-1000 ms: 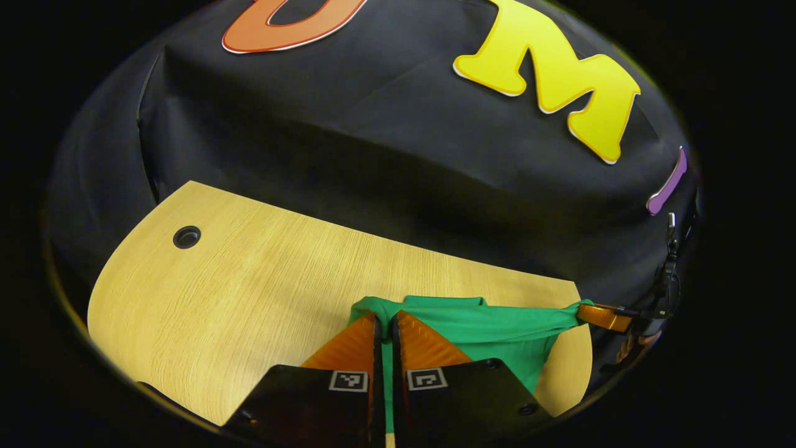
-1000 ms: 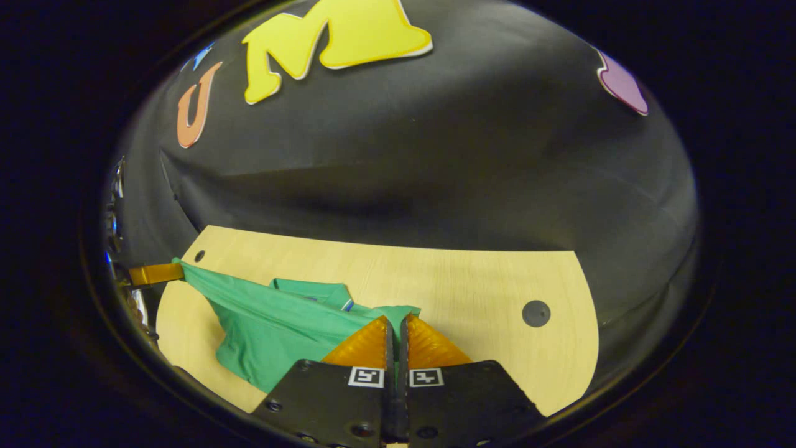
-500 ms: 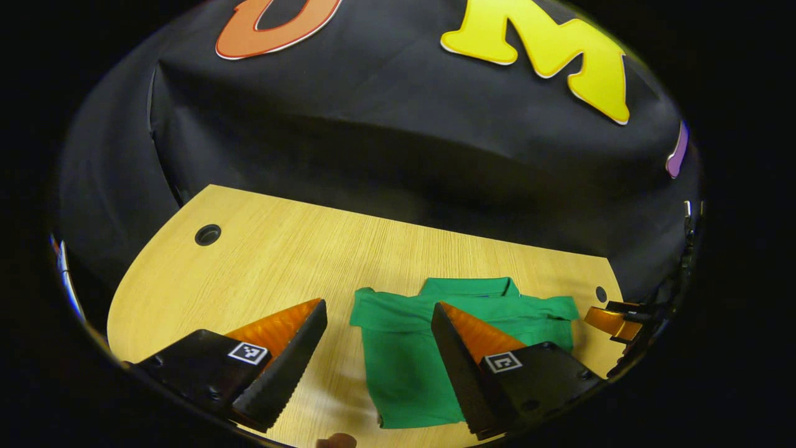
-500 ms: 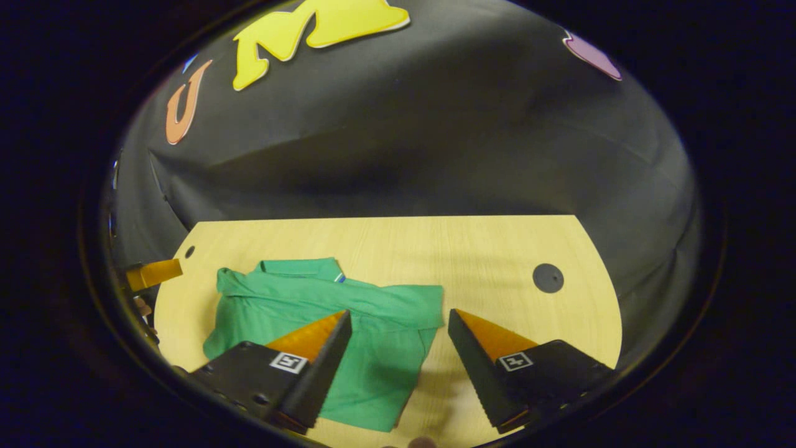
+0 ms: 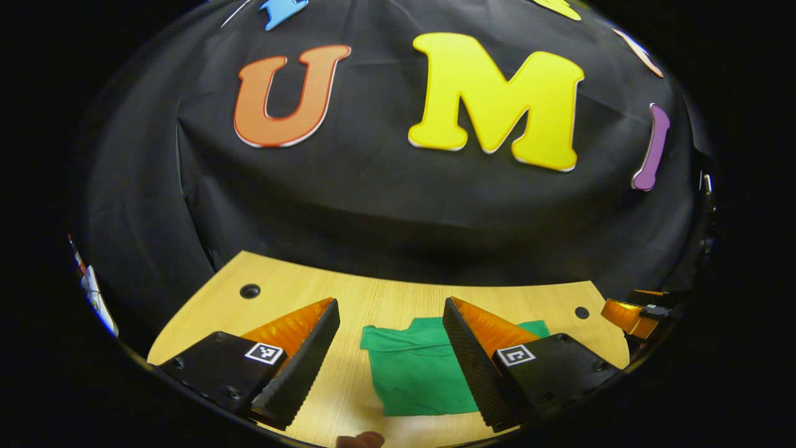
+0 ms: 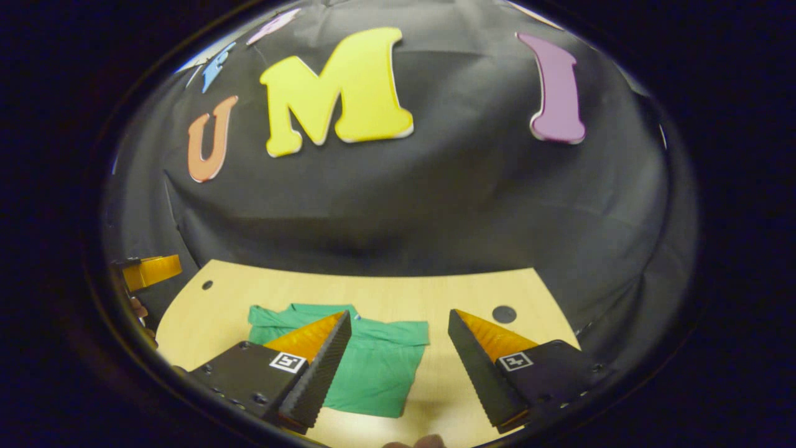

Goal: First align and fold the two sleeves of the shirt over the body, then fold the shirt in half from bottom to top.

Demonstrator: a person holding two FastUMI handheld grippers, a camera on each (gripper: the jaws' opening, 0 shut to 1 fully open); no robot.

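Note:
The green shirt (image 5: 423,367) lies flat on the wooden table (image 5: 280,298) as a compact folded rectangle, its collar at the far side. My left gripper (image 5: 390,305) hangs open above and short of it, nothing between the fingers, and its right finger hides part of the shirt. In the right gripper view the shirt (image 6: 379,367) sits left of centre. My right gripper (image 6: 399,314) is open too, with its left finger over the shirt's near left part. Neither gripper touches the cloth.
The right gripper's finger (image 5: 628,314) pokes in at the right edge of the left gripper view. The left gripper's finger (image 6: 149,270) shows at the left edge of the right gripper view. Round cable holes (image 5: 250,290) (image 6: 504,314) mark the table's far corners. A person's fingertip (image 5: 360,440) shows at the bottom.
A second ago both grippers were shut on the shirt's edge, holding it up. They opened and let it drop folded, then pulled back and tilted up, so the shirt looks smaller.

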